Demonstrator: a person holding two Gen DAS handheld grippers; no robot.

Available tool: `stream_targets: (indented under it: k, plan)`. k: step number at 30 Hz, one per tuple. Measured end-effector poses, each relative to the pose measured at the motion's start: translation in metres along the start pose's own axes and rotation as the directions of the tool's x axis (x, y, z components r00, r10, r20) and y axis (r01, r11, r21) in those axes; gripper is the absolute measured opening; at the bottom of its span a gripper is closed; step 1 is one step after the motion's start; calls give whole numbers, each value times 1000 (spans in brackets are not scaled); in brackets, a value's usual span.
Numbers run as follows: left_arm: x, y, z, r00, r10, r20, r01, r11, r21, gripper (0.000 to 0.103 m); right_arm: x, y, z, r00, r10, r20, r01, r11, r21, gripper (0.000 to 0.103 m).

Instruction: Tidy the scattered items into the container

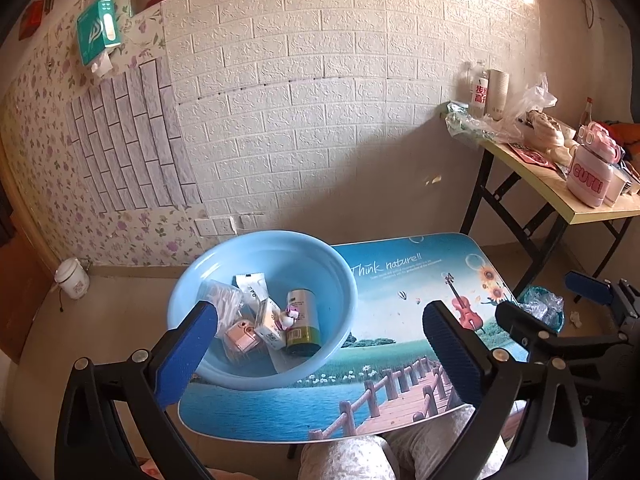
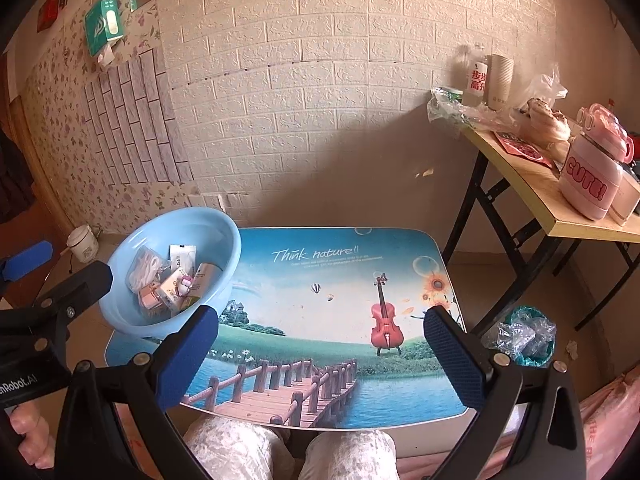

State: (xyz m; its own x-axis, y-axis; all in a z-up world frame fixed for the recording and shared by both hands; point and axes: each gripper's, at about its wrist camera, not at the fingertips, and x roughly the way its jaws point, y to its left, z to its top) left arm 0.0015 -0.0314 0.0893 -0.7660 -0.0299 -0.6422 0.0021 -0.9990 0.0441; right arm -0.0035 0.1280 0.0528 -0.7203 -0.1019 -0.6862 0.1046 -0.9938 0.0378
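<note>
1. A light-blue plastic basin (image 1: 260, 304) sits at the far-left corner of a small table (image 2: 320, 320) printed with a lake, boardwalk and violin scene — part of the basin overhangs the table's left edge.
2. Inside the basin lie the gathered items: a green-and-gold can (image 1: 303, 322) on its side, a white sachet (image 1: 252, 286), a clear plastic packet (image 1: 224, 298), a small white carton (image 1: 269, 322), a pink box (image 1: 242, 338) and a tiny pink-and-white figurine (image 1: 290, 316).
3. The left gripper (image 1: 320, 356) hangs above the table's near-left portion, its 2 blue-padded fingers spread wide and holding nothing; its left pad overlaps the basin's near rim in its own view.
4. The right gripper (image 2: 320, 356) is likewise spread wide and empty, poised over the table's near edge — the printed boardwalk shows between its fingers.
5. The rest of the tabletop shows only its print.
6. A folding side table (image 2: 540, 200) at right carries a pink "CUTE!" container (image 2: 588, 188).
</note>
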Motion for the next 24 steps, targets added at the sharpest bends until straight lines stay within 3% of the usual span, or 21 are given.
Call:
stream_targets:
  k: [24]
  plan:
    - [10, 2, -4, 999, -3, -41, 3, 1000, -1, 103, -3, -13, -5, 1000, -21, -14, 21, 999, 24, 103]
